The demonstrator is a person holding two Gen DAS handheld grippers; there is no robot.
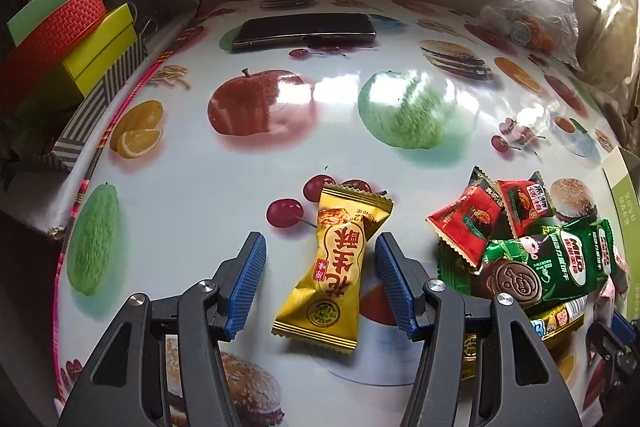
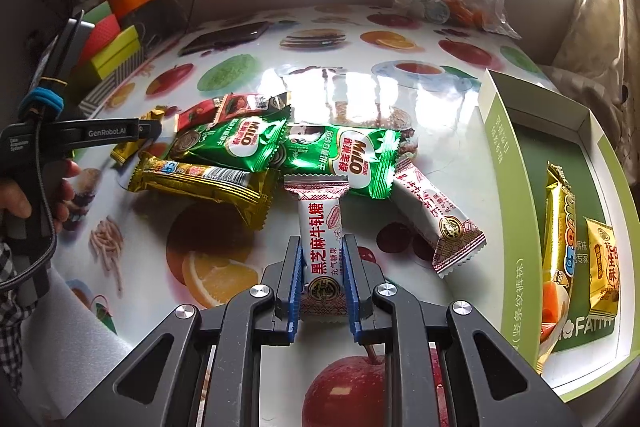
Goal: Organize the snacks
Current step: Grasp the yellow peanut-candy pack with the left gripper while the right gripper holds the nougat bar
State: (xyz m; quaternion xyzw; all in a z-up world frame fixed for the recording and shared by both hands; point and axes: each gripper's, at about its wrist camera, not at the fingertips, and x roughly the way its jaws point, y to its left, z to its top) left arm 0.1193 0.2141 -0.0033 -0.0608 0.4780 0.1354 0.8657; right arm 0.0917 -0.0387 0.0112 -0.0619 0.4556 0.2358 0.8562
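"MILO" lettering on green packets (image 2: 248,143)

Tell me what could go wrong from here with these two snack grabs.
1. The left gripper is open around the yellow candy, which lies slanted between the pads; closing could twist it or catch only a crinkled edge.
2. The right gripper is shut on the white candy, whose far end sits by the green biscuit packs; lifting might drag the pile.
3. The box already holds snacks, so a careless drop could land on them.
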